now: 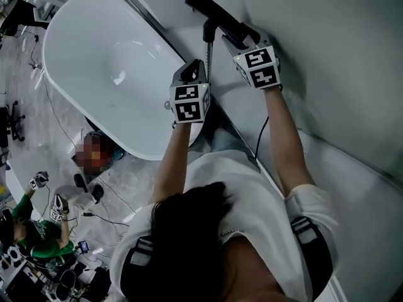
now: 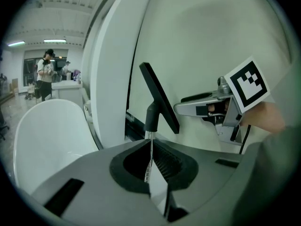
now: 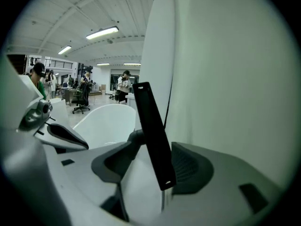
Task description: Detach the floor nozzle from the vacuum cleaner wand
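Note:
The black floor nozzle (image 1: 214, 10) sits on the end of a thin silver wand (image 1: 208, 52), held up close to a white wall. My left gripper (image 1: 199, 70) is shut on the wand (image 2: 150, 149) just below the nozzle's black neck (image 2: 151, 117). My right gripper (image 1: 244, 38) is beside the nozzle on the right, and it shows in the left gripper view as the right gripper (image 2: 207, 108). In the right gripper view the right gripper (image 3: 155, 168) stands open, and the flat nozzle head (image 3: 153, 135) stands between its jaws with a gap on each side.
A white bathtub (image 1: 107, 61) lies to the left on the marble floor. The white wall panel (image 1: 327, 55) fills the right side. Another person in green (image 1: 38, 231) with grippers stands at the lower left among cables and gear.

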A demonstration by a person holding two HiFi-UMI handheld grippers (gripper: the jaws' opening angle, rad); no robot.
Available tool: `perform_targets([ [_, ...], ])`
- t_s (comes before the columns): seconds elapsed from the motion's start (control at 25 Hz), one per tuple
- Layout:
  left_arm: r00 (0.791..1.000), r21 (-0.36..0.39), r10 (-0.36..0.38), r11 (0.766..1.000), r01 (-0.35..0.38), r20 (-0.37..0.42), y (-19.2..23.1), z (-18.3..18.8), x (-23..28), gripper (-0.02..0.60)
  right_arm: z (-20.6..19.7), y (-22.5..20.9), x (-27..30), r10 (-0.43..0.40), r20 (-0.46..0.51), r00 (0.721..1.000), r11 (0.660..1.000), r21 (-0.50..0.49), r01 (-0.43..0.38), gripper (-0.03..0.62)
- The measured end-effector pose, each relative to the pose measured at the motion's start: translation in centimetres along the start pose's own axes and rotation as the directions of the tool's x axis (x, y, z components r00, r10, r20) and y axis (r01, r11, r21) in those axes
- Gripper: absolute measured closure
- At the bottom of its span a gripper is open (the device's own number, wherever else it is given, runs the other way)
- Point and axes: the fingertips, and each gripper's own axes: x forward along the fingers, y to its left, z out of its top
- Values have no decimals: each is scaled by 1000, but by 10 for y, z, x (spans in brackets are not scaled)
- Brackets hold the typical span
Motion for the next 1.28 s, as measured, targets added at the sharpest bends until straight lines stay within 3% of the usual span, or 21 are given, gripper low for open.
perform_targets([
  [0.44, 999, -11, 32, 999, -32, -15, 9, 2, 8, 575, -10, -10, 38, 20, -131, 991, 979, -200, -46, 309],
  [1.28, 997, -41, 70, 997, -72, -42, 25, -6, 4, 575, -26, -11, 90, 82, -254, 964, 925, -340, -168, 298],
])
